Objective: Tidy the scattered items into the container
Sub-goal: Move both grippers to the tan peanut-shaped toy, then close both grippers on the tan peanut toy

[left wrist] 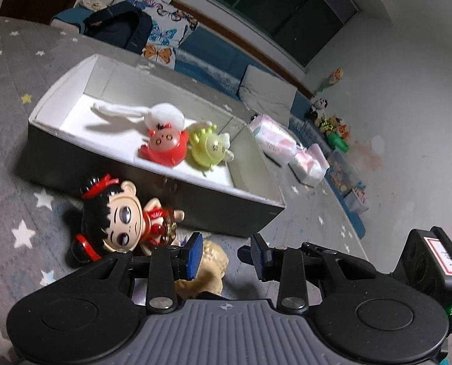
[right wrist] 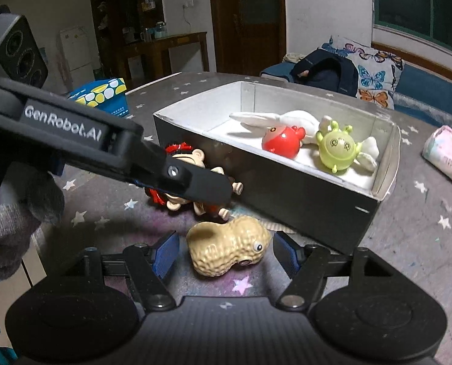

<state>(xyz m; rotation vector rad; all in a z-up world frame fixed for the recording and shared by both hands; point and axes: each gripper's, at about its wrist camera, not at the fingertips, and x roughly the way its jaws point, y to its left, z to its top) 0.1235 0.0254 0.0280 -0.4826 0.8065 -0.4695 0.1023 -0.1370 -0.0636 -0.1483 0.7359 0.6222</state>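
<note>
**Tongs poised at two toys beside the box**

The right tongs [right wrist: 222, 251] are standing apart, straddling the peanut [right wrist: 229, 249], which is lying on the star-patterned surface [right wrist: 414, 237] between the two blue pads [right wrist: 165, 252]; neither pad is touching it. Just ahead of these tongs the box [right wrist: 286, 188] is sitting with its dark wall facing them. Inside it, farther ahead and to the right, a red toy [right wrist: 282, 140], a green toy [right wrist: 338, 149] and a white rabbit [right wrist: 271, 118] are lying together.

The left tongs [left wrist: 226, 254] are also standing apart and holding nothing. The doll [left wrist: 119, 222] is lying ahead and to the left of them, against the near wall of the box [left wrist: 213, 203]; the peanut [left wrist: 213, 261] is showing below the left pad [left wrist: 194, 255]. In the right wrist view the left tongs [right wrist: 207, 185] are reaching in from the left, their tip overlapping the doll [right wrist: 177, 164]; whether they are touching it cannot be told. A gloved hand [right wrist: 12, 210] is gripping their handle. Pink packs [left wrist: 274, 140] are lying beyond the box, to the right.
</note>
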